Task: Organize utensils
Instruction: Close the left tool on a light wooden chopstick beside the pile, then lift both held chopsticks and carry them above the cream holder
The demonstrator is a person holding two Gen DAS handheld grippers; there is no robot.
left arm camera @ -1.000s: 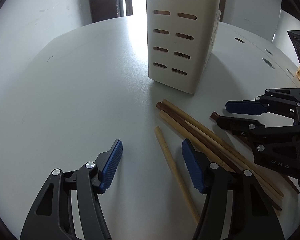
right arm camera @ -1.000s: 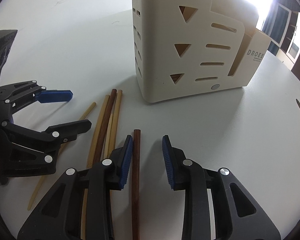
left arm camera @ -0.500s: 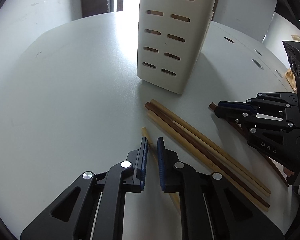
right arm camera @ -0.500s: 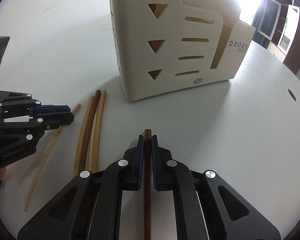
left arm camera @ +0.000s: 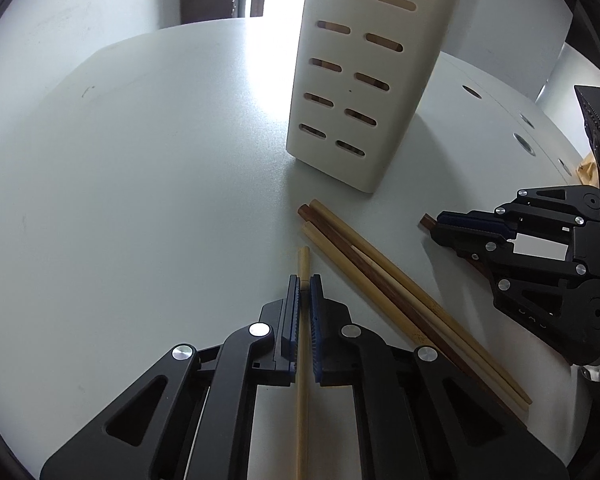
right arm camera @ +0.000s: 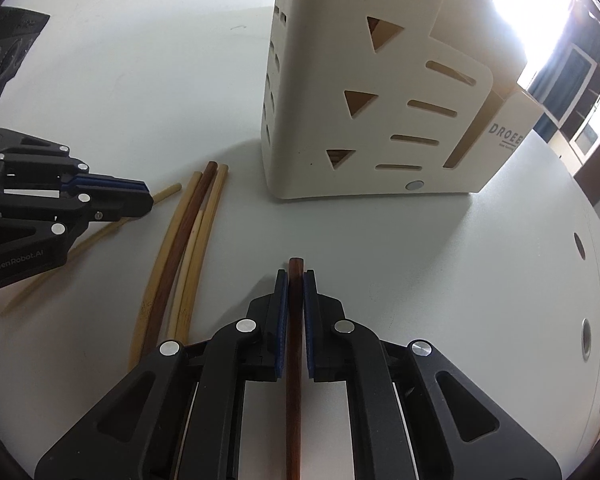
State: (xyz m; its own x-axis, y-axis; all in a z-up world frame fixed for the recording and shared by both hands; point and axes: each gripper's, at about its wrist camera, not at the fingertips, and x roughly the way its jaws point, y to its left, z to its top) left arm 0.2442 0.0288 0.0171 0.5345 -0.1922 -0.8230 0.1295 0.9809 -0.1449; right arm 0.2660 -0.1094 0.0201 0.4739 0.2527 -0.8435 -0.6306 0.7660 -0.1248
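Both jaws pinched: left gripper (left arm camera: 305, 280) on light chopstick (left arm camera: 302, 360), right gripper (right arm camera: 295, 276) on dark chopstick (right arm camera: 294, 360), shafts lengthwise between fingers, tips toward cream utensil holder (right arm camera: 364, 112) ahead.

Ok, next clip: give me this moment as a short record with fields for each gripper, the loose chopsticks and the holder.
left gripper: shut on light chopstick
right gripper: shut on dark chopstick
loose chopsticks: bundle of light sticks and one dark, lying on the table between the grippers
utensil holder: cream, upright, beyond the chopsticks; brown shapes show through its cutouts
stage: both sticks gripped, neither in the holder yet
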